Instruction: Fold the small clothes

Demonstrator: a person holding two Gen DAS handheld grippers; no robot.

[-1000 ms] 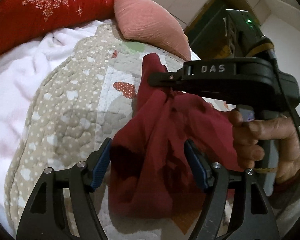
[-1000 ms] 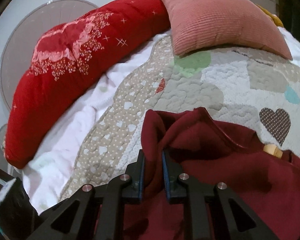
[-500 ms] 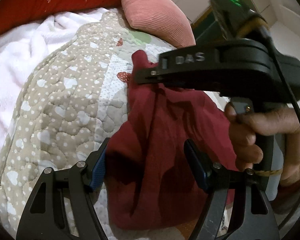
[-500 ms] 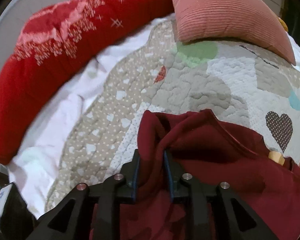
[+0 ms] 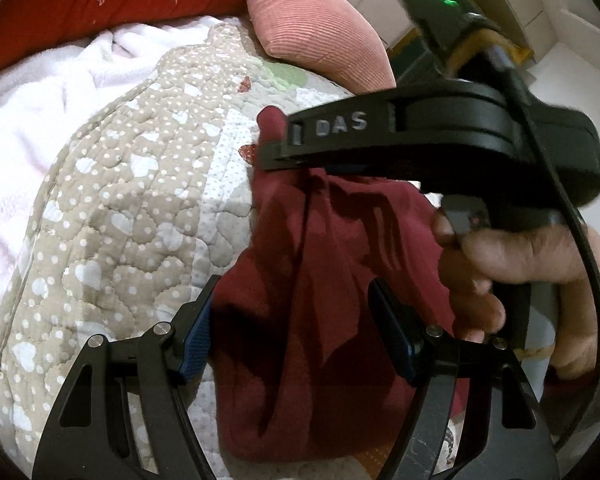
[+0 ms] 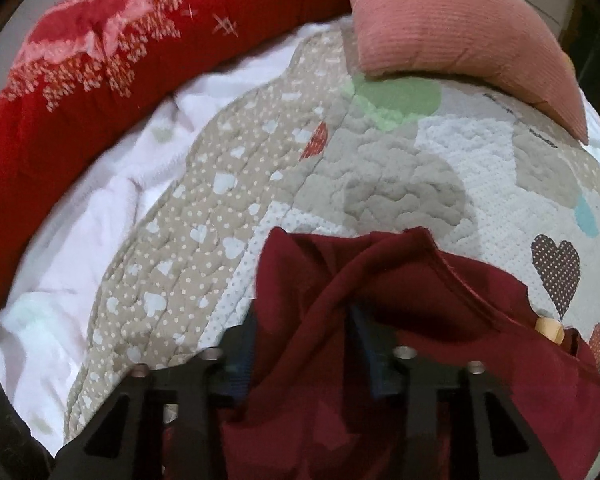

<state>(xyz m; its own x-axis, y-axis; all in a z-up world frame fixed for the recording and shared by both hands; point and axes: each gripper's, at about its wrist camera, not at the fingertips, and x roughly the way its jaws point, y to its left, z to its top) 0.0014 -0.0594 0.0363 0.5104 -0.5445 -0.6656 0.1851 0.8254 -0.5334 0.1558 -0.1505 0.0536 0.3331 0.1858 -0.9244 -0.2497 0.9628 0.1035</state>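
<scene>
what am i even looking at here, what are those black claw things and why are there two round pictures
There is no robot here: a person holds a two-finger grabbing tool in each hand, and each tool carries a wide-angle camera looking along its fingers, which is why both pictures look round and bent.

In the left wrist view, the left tool is open, its blue-padded fingers spread either side of a dark red garment. Across that picture you also see the right tool and the person's right hand gripping its handle.

In the right wrist view, the right tool has the garment's edge between its fingers; whether it is clamped is unclear.

All this lies on a heart-patterned quilt, with a pink cushion and a red pillow behind.
</scene>
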